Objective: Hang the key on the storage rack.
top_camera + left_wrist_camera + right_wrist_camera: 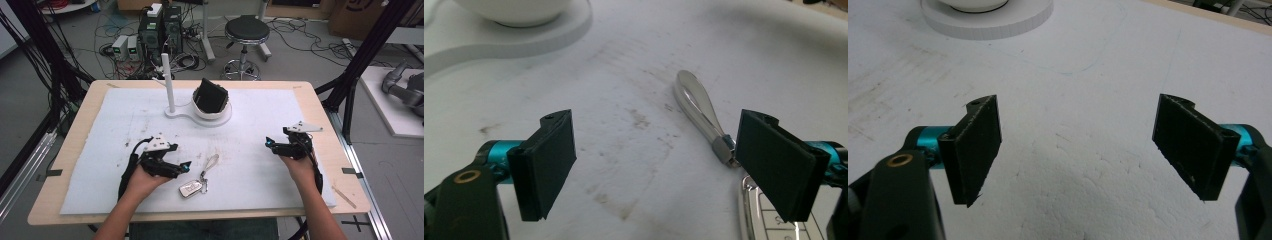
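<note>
Nearest the person, on the white mat (260, 165), a key fob (190, 189) lay flat, its silver loop (210, 164) stretched away toward the table's middle. Just left of the fob, the left gripper (184, 166) hung low with jaws spread wide and nothing between them; in the left gripper view the fob (769, 217) sat partly behind the right-hand jaw and the loop (696, 102) ran up between the jaws. Well apart, the right gripper (270, 144) stood wide and empty over bare mat. Farther back, a white stand (176, 113) carried a bowl (212, 111) holding a dark object (210, 96), with an upright post (167, 82) beside it.
</note>
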The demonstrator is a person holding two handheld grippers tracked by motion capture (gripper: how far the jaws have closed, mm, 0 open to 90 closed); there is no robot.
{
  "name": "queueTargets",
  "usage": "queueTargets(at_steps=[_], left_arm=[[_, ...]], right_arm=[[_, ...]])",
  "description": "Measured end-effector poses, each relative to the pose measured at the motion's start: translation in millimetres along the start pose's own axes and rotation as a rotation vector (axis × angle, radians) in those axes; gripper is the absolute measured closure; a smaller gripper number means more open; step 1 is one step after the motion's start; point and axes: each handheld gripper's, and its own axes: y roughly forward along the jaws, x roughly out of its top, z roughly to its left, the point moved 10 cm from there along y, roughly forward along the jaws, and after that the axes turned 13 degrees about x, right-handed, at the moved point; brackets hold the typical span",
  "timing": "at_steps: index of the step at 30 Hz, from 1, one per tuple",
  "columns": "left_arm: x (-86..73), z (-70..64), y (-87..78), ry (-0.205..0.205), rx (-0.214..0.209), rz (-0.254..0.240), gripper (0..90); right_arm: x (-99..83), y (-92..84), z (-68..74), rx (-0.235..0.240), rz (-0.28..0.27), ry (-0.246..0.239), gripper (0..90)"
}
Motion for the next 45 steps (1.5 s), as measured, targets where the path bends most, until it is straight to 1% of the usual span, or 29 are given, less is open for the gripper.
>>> queueTargets(at_steps=[3, 4, 5, 9, 11, 16, 17, 19, 21, 22, 23, 24, 26, 27, 28, 30, 31, 32, 33, 34, 35, 36, 37, 38, 39, 40, 41, 44, 45], left_arm=[[-2.5, -11.8, 10.3, 0.009, -0.015, 0.029, 16.7], [-3.3, -18.2, 16.0, 0.028, -0.025, 0.040, 16.7], [-3.3, -18.2, 16.0, 0.028, -0.025, 0.040, 16.7], [-4.8, -29.0, 24.7, 0.050, -0.045, 0.058, 16.7], [-4.6, -33.3, 29.6, 0.053, -0.047, 0.065, 16.7], [-6.2, -37.9, 34.8, 0.066, -0.050, 0.083, 16.7], [-7.6, -38.8, 36.1, 0.075, -0.051, 0.092, 16.7], [-8.4, -39.5, 39.4, 0.085, -0.030, 0.096, 16.7], [-10.0, -40.3, 41.8, 0.092, -0.028, 0.107, 17.2], [-11.6, -40.5, 43.3, 0.092, -0.022, 0.117, 18.9], [-14.9, -40.3, 46.6, 0.102, -0.006, 0.141, 21.3], [-14.9, -40.3, 46.6, 0.102, -0.006, 0.141, 24.1], [-14.8, -39.2, 46.8, 0.104, 0.015, 0.142, 25.8], [-14.9, -38.3, 46.6, 0.107, 0.026, 0.140, 28.3], [-15.2, -36.8, 46.0, 0.120, 0.036, 0.140, 31.9], [-15.3, -34.9, 44.8, 0.124, 0.040, 0.136, 37.4], [-15.5, -33.1, 42.2, 0.132, 0.044, 0.139, 47.0], [-15.5, -33.1, 42.2, 0.132, 0.044, 0.139, 52.0], [-15.7, -33.5, 41.2, 0.137, 0.037, 0.137, 52.0], [-15.7, -33.7, 40.2, 0.143, 0.034, 0.136, 61.1], [-15.9, -34.7, 39.1, 0.144, 0.024, 0.136, 61.1], [-16.5, -35.1, 37.4, 0.154, 0.013, 0.137, 74.3], [-17.1, -34.5, 36.2, 0.167, 0.008, 0.138, 74.3], [-17.4, -33.8, 35.3, 0.169, 0.007, 0.139, 78.7], [-17.7, -33.5, 34.8, 0.170, 0.001, 0.138, 80.4], [-17.9, -32.9, 34.2, 0.180, -0.004, 0.140, 80.8], [-18.1, -32.0, 32.8, 0.201, -0.008, 0.148, 81.1], [-17.1, -30.7, 31.1, 0.202, -0.007, 0.148, 81.1], [-12.6, -29.6, 28.3, 0.174, -0.010, 0.118, 81.1]], right_arm=[[-2.4, 0.5, -0.7, 0.002, 0.010, 0.004, 19.9], [-2.9, 1.2, -1.7, 0.003, 0.012, 0.006, 19.9], [-2.9, 1.2, -1.7, 0.003, 0.012, 0.006, 19.9], [-3.3, 2.0, -0.6, 0.010, 0.016, 0.004, 19.9], [-3.4, 1.9, -0.1, 0.010, 0.020, -0.011, 19.9], [-3.6, 2.2, 0.8, 0.009, 0.022, -0.007, 19.9], [-4.0, 2.4, 0.8, 0.008, 0.027, -0.013, 19.9], [-4.1, 2.6, 1.7, 0.009, 0.029, -0.012, 19.9], [-4.4, 3.2, 2.5, 0.010, 0.032, -0.015, 19.9], [-4.6, 3.3, 2.5, 0.012, 0.036, -0.022, 19.9], [-4.7, 3.7, 2.5, 0.011, 0.037, -0.025, 19.9], [-5.0, 3.7, 2.8, 0.012, 0.039, -0.025, 19.9], [-5.1, 3.8, 3.3, 0.014, 0.039, -0.020, 19.9], [-5.3, 3.8, 3.1, 0.012, 0.041, -0.024, 19.9], [-5.6, 3.8, 3.1, 0.013, 0.043, -0.025, 19.9], [-5.8, 3.7, 3.2, 0.014, 0.044, -0.024, 19.9], [-5.7, 3.5, 3.2, 0.014, 0.042, -0.023, 19.9], [-6.1, 3.1, 2.5, 0.011, 0.046, -0.027, 19.9], [-6.1, 3.1, 2.5, 0.011, 0.046, -0.027, 19.9], [-6.3, 2.6, 1.6, 0.009, 0.045, -0.026, 19.9], [-6.3, 2.6, 1.6, 0.009, 0.045, -0.026, 19.9], [-6.7, 2.1, 1.5, 0.013, 0.047, -0.024, 19.9], [-6.7, 2.1, 1.5, 0.013, 0.047, -0.024, 19.9], [-6.4, 2.0, 1.1, 0.011, 0.043, -0.025, 19.9], [-6.3, 1.8, 1.2, 0.012, 0.042, -0.024, 19.9], [-6.3, 1.6, 0.8, 0.011, 0.042, -0.027, 19.9], [-6.0, 1.4, 0.9, 0.012, 0.039, -0.024, 19.9], [-5.7, 1.6, 1.5, 0.014, 0.037, -0.023, 19.9], [-5.9, 2.0, 1.3, 0.013, 0.039, -0.029, 19.9]])
